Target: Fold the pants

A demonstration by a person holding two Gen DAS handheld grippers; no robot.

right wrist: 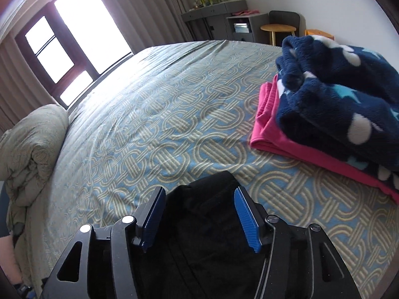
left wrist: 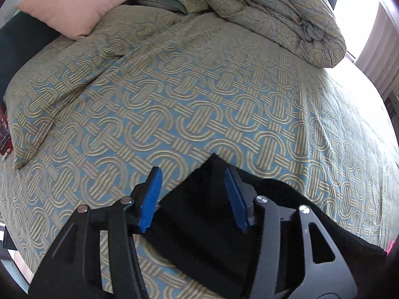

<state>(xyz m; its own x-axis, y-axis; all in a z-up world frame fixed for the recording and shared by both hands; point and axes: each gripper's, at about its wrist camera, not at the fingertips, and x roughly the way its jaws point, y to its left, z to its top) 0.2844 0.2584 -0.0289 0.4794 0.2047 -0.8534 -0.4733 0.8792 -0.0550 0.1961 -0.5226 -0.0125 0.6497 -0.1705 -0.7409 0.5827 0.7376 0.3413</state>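
Note:
Black pants (left wrist: 199,214) lie on the patterned bedspread (left wrist: 199,104) at the near edge of the bed. In the left wrist view a corner of the dark cloth sits between the blue pads, which stand apart from it; my left gripper (left wrist: 193,182) is open. In the right wrist view the black pants (right wrist: 199,214) again lie under and between the fingers. My right gripper (right wrist: 199,199) is open as well, its blue pads clear of the fabric on both sides. Most of the pants is hidden below the gripper bodies.
A folded pink garment (right wrist: 271,134) with a navy star-print fleece (right wrist: 344,94) on top lies at the right. A rolled duvet (left wrist: 274,17) and a peach pillow (left wrist: 74,5) sit at the bed's head. A window (right wrist: 69,47), dresser (right wrist: 217,22) and stool (right wrist: 278,28) lie beyond.

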